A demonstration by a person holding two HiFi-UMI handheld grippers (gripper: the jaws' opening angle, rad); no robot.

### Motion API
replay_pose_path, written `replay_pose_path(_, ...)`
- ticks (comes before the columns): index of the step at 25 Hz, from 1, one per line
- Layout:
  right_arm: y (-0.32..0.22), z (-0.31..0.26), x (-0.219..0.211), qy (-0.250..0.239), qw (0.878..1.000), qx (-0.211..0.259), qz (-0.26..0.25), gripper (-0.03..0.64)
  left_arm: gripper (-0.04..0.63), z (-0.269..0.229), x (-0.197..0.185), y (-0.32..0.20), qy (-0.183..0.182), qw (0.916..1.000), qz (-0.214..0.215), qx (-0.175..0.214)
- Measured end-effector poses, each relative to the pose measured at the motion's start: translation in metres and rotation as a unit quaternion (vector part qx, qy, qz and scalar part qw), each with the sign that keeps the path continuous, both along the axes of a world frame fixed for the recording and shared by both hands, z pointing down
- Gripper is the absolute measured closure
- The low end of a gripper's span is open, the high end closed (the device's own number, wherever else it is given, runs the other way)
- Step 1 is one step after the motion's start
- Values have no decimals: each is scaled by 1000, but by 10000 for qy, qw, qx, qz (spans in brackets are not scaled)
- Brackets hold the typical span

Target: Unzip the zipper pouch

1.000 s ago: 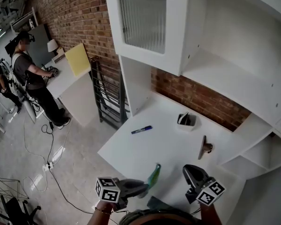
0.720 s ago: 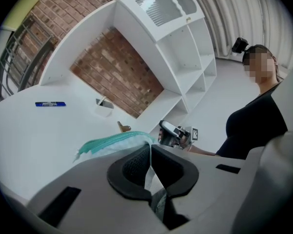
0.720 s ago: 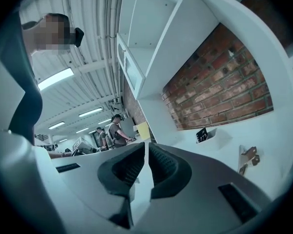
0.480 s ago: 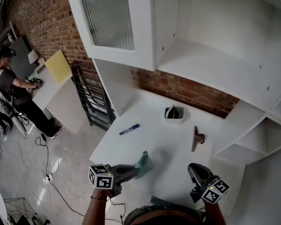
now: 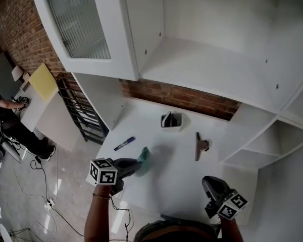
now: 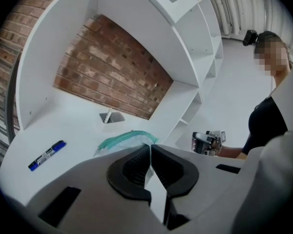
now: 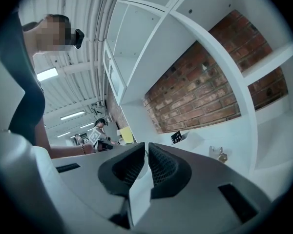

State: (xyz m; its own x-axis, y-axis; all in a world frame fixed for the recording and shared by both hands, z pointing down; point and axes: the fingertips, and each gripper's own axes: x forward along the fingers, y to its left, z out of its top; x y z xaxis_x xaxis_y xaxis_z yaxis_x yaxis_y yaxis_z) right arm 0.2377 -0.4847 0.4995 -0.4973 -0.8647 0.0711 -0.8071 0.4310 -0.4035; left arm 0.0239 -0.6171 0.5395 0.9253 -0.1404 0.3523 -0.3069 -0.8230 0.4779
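Head view: white desk [image 5: 184,173], brick wall [image 5: 192,99], teal pouch [image 5: 144,155].

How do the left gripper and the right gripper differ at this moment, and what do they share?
The left gripper is shut on the edge of the teal zipper pouch; the right gripper is shut on nothing. The left gripper reaches out over the white desk, close to the blue marker; the right gripper hangs nearer the person, by the desk's near edge. Both have jaws together and carry a marker cube.
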Motion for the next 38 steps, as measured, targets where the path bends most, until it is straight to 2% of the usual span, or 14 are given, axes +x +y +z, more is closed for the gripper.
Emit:
replay_pose_path(4,-1,8,13,13,9999,-111,126,607,584,9,17,-25,168,9999,-8,-33)
replay_pose_path(9,-5,5,19,74,9995,-116,272,608,584,40,36,-27,295,9976,175,-606)
replay_pose_path(12,-6,7,19,75,9994,-128,305,607,584,51,44,-23,592,9936,144,-951)
replay_pose_path(15,-5,12,16,116,9994,-176,277,607,584,64,52,-10,723,9880,227,-1348)
replay_pose_path(21,-4,12,10,121,9995,-205,230,608,584,92,62,19,561,9818,367,-1778)
replay_pose_path(24,-3,11,4,161,9996,-184,158,607,584,115,60,39,159,9799,442,-1940)
replay_pose_path(27,-1,12,0,159,9997,-176,92,608,584,144,54,58,-535,9784,520,-1927)
replay_pose_path(29,1,14,-3,156,9997,-205,50,607,584,155,51,66,-749,9791,553,-1809)
replay_pose_path(34,9,14,-11,201,9996,-182,-61,607,579,145,51,75,-178,9849,172,-1711)
replay_pose_path(37,12,15,-15,215,9996,-167,-123,607,507,130,51,82,92,9869,140,-1603)
replay_pose_path(38,14,16,-17,221,9995,-178,-152,607,502,126,50,86,128,9876,146,-1558)
